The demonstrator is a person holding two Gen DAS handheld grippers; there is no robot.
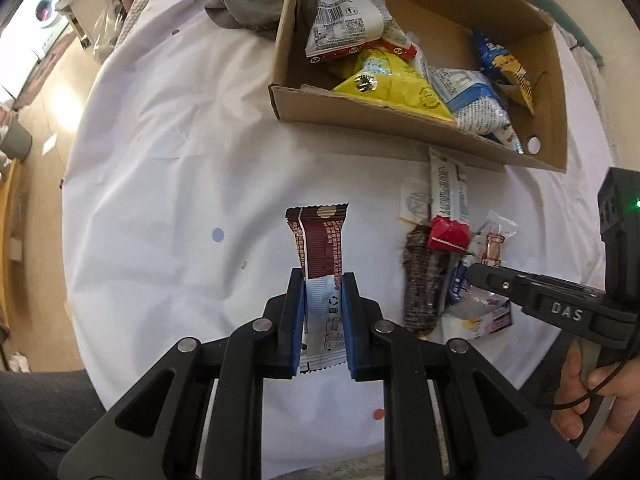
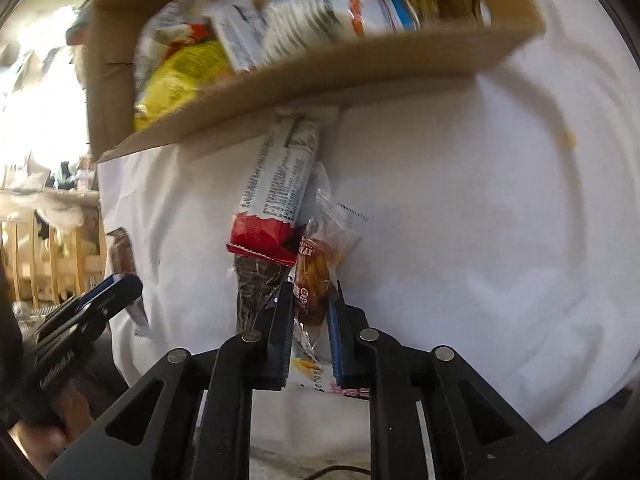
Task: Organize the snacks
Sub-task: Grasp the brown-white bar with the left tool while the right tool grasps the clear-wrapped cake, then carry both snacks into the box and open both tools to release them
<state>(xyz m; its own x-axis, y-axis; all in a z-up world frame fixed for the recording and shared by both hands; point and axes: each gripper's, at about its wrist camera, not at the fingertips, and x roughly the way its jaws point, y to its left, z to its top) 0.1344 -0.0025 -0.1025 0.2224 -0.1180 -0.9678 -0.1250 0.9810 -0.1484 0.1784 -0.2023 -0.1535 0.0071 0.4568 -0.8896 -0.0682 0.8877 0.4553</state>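
Left wrist view: your left gripper (image 1: 322,320) is clenched on a brown-and-white foil snack bar (image 1: 320,256), held short of the open cardboard box (image 1: 420,128), which already holds several packets. A small heap of wrappers (image 1: 444,264) is left on the white-covered surface (image 1: 160,160) beside the box.

Right wrist view: your right gripper (image 2: 308,332) grasps a clear-wrapped brown pastry (image 2: 314,276) in that heap, below the box.
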